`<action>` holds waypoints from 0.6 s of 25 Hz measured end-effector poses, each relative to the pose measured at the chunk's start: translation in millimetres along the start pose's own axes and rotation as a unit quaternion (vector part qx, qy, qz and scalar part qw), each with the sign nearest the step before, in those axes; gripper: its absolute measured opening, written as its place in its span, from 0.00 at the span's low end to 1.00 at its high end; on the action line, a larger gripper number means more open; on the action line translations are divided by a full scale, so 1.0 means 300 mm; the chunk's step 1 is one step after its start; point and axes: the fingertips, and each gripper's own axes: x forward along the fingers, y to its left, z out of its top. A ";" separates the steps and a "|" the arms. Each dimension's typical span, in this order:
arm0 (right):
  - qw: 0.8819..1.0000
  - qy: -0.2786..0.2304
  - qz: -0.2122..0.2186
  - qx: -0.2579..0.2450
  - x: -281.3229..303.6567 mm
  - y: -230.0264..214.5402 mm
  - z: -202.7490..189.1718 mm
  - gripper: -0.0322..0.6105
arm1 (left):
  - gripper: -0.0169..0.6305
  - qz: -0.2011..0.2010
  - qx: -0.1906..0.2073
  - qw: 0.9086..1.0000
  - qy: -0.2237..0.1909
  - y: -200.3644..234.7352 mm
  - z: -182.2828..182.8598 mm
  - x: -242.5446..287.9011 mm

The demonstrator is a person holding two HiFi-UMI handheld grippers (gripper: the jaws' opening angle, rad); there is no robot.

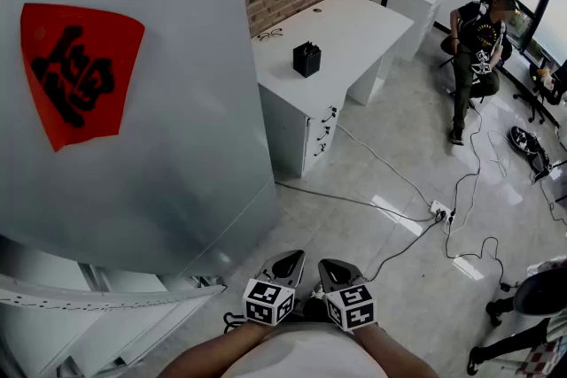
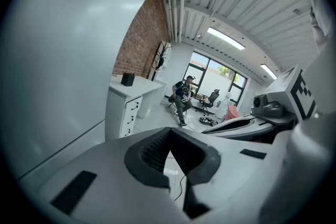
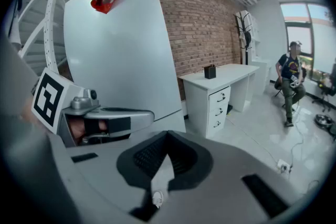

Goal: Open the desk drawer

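Low in the middle of the head view, my left gripper and right gripper sit side by side, each with its jaws pressed together on nothing. Farther off, above centre, the white desk's black-handled drawers are all closed, well apart from me.

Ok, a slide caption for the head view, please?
Left gripper and right gripper side by side, jaws shut and empty, far from the white desk with its closed drawers.

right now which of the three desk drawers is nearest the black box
The top drawer, just under the desktop; the other two sit below it.
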 end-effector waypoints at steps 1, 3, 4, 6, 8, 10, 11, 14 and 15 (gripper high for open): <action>1.000 -0.001 0.000 -0.001 -0.002 -0.002 0.002 0.07 | 0.03 0.000 0.000 1.000 0.000 -0.001 0.001 0.002; 1.000 -0.001 0.000 -0.003 -0.005 -0.006 0.004 0.07 | 0.03 0.001 -0.001 1.000 -0.001 -0.003 0.001 0.005; 1.000 -0.001 0.000 -0.003 -0.007 -0.008 0.003 0.07 | 0.03 0.002 -0.002 1.000 -0.001 -0.005 0.001 0.006; 1.000 0.000 0.001 -0.003 -0.009 -0.011 0.002 0.07 | 0.03 0.002 -0.003 1.000 0.000 -0.008 0.000 0.009; 1.000 0.001 0.003 -0.004 -0.009 -0.013 0.002 0.07 | 0.03 0.002 -0.003 1.000 0.001 -0.012 -0.002 0.012; 1.000 0.002 0.004 -0.005 -0.009 -0.016 0.001 0.07 | 0.03 0.002 -0.003 1.000 0.002 -0.014 -0.005 0.017; 1.000 0.002 0.005 -0.004 -0.008 -0.018 0.001 0.07 | 0.03 0.003 -0.004 1.000 0.003 -0.014 -0.005 0.020; 1.000 -0.005 0.006 0.010 -0.008 -0.033 0.005 0.07 | 0.03 0.003 -0.006 1.000 0.005 -0.016 -0.009 0.031; 1.000 -0.006 0.006 0.016 -0.007 -0.041 0.005 0.07 | 0.03 0.003 -0.006 1.000 0.006 -0.017 -0.011 0.037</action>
